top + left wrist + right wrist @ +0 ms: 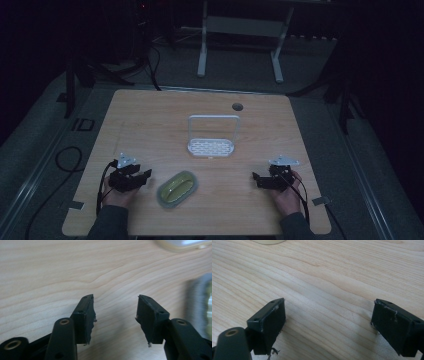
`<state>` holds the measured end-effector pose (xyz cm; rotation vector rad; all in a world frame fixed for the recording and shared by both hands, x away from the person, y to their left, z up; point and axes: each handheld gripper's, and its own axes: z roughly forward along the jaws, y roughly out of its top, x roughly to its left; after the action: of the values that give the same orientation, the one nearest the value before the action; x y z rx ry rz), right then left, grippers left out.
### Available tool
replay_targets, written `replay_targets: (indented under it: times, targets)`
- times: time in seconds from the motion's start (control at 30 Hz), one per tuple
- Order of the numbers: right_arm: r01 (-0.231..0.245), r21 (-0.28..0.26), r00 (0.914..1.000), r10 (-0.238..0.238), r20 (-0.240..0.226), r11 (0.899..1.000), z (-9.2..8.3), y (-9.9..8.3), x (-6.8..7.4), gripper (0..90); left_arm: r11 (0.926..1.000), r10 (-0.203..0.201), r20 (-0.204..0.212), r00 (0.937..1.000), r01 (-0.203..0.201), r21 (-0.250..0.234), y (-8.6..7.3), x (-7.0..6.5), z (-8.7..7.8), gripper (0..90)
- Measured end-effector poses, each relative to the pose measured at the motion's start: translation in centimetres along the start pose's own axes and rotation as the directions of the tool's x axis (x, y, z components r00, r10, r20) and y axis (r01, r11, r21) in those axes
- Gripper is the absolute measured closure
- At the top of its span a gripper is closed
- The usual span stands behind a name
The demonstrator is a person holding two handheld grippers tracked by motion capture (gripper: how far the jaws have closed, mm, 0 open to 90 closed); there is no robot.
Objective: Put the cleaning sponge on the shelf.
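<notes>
So, both claws sit low on the worktop (150,115) w/ nothing held: left claw (145,175) at approx 8 o'clock of the worktop's centre, right claw (256,177) at approx 4 o'clock, each resting under a hand near the person's edge. Left claw's jaws stand wide apart, bare wood between them in the left gripper view (115,315); right claw's jaws likewise spread w/ only wood grain between them in the right gripper view (327,322). Nearest thing to work on is the green oval dish (177,189), lying flat just beside the left claw, at approx 3 o'clock from it, not touching; its blurred grey rim shows at the right edge of the left gripper view (197,307). A white rack (211,146) w/ an upright handle-like frame stands near mid-worktop, at approx 1 o'clock from the dish & apart from it. A dark round hole (237,106) sits in the worktop toward the far edge. Layout reads as a start pose, imo: claws parked symmetric either side, spread ready to take something, dish placed within easy reach of the left one, rack central so either hand could get to it. Likely next: left claw closes on the dish rim, prob. bound for the rack.
</notes>
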<state>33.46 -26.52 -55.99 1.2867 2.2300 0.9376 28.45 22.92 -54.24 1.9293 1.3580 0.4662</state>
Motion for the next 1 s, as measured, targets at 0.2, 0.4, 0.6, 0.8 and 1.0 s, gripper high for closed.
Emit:
replay_targets:
  times: [0.2,0.4,0.6,0.8,1.0]
  targets:
    - [0.0,-0.001,1.0,0.0,0.001,1.0,0.0,0.0,0.0,12.0,0.9974,0.07,0.074,0.9948,-0.069,-0.019,1.5,-1.5,-2.1,57.6]
    - [-0.002,-0.001,1.0,0.002,0.004,1.0,0.0,0.0,0.0,12.3,0.9907,0.135,0.141,0.9809,-0.13,-0.04,2.7,-3.4,-3.7,65.0]
    - [-0.004,-0.001,1.0,0.004,0.005,1.0,0.0,0.0,0.0,12.4,0.9854,0.17,0.189,0.9672,-0.165,-0.042,3.6,-5.1,-4.5,79.5]
    - [-0.006,-0.001,1.0,0.006,0.007,1.0,0.0,0.0,0.1,12.5,0.9725,0.232,0.226,0.946,-0.23,-0.033,4.1,-7.7,-4.3,89.4]
    - [-0.008,-0.001,0.9999,0.008,0.009,1.0,-0.1,0.0,0.1,12.5,0.9574,0.278,0.252,0.927,-0.289,0.007,4.2,-9.5,-3.1,90.0]
